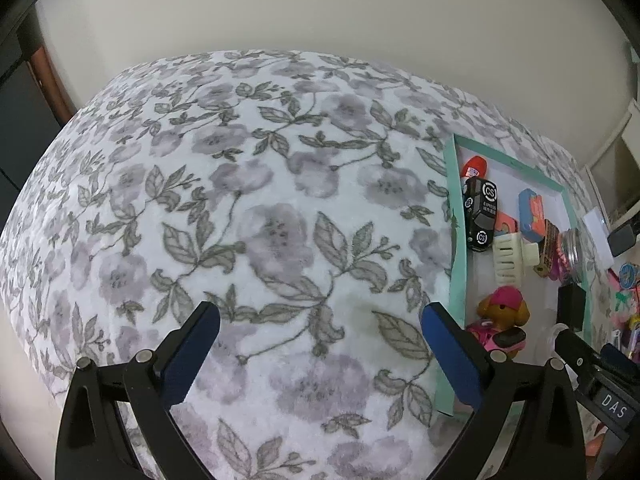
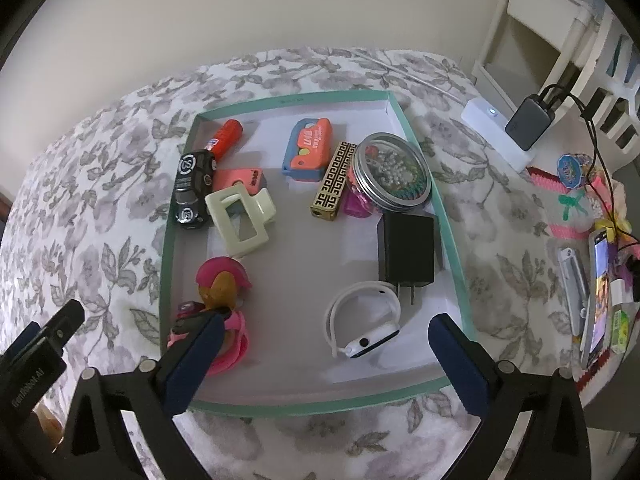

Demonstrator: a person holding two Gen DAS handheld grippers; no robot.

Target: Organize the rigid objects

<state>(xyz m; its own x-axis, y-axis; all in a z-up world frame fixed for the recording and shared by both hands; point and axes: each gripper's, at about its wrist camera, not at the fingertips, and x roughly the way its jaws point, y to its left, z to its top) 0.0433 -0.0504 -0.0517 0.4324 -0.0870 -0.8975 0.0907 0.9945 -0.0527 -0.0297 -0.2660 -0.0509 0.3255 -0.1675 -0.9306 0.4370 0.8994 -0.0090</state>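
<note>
A shallow teal-rimmed box lid (image 2: 448, 216) lies on the floral bedspread and holds several objects: a black toy car (image 2: 191, 188), a cream hair claw (image 2: 240, 220), a black charger plug (image 2: 406, 250), a white smartwatch (image 2: 362, 326), a pink dog toy (image 2: 220, 284), a bead jar (image 2: 390, 172). My right gripper (image 2: 324, 356) is open and empty above the lid's near edge. My left gripper (image 1: 320, 344) is open and empty over bare bedspread, left of the lid (image 1: 456, 276).
Right of the lid lie a white power strip (image 2: 496, 132) with a grey adapter and cables, a phone (image 2: 598, 296), a nail clipper (image 2: 574, 280) and small trinkets. White shelves (image 2: 560, 20) stand at the far right. A wall backs the bed.
</note>
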